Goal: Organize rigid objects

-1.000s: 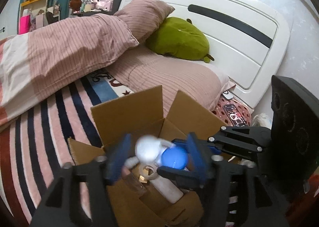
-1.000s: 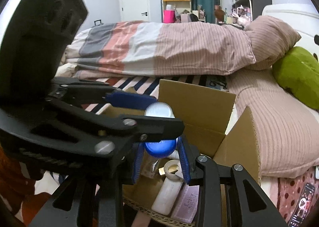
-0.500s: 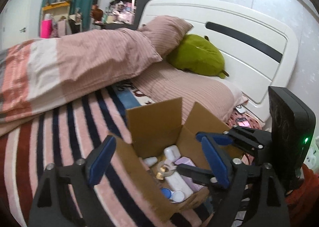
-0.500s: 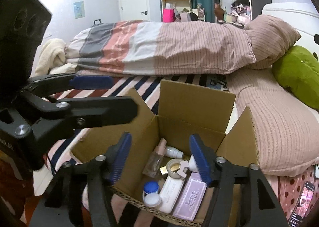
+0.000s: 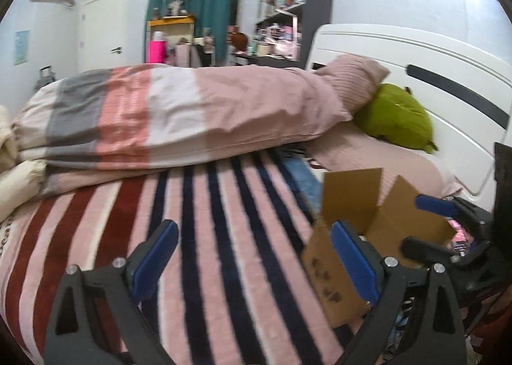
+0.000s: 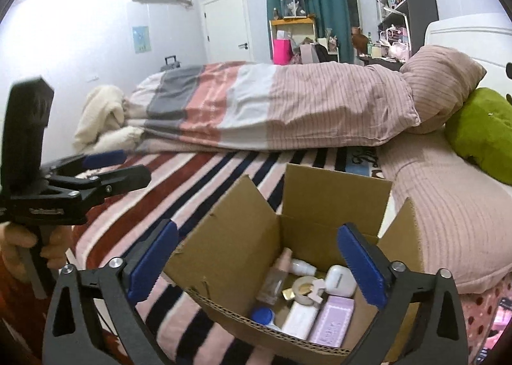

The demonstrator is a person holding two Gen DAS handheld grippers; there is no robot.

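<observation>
An open cardboard box [image 6: 336, 201] stands on the striped blanket. Inside lie a blue-capped jar [image 6: 263, 315], a white case [image 6: 340, 280], a tape roll [image 6: 304, 288], a lilac carton [image 6: 332, 321], a white tube [image 6: 299, 317] and a clear bottle [image 6: 276, 278]. My right gripper [image 6: 258, 230] hovers above the box's near side, its jaws opening with nothing between the pads. My left gripper [image 5: 254, 230] is over the blanket to the left of the box [image 5: 348, 192], its jaws opening and empty too. In the right wrist view the left gripper [image 6: 129, 166] appears at the far left.
A striped blanket [image 5: 224, 237] covers the bed. A folded duvet [image 6: 272, 109] lies across the back, with pink pillows [image 6: 444, 77] and a green plush [image 6: 483, 131] by the white headboard [image 5: 416, 77]. A hand [image 6: 19, 243] grips the left gripper's handle.
The blue-capped jar that sat between the right pads now lies in the box. Both grippers have opened wide. The left gripper has swung away from the box, out over the blanket.
</observation>
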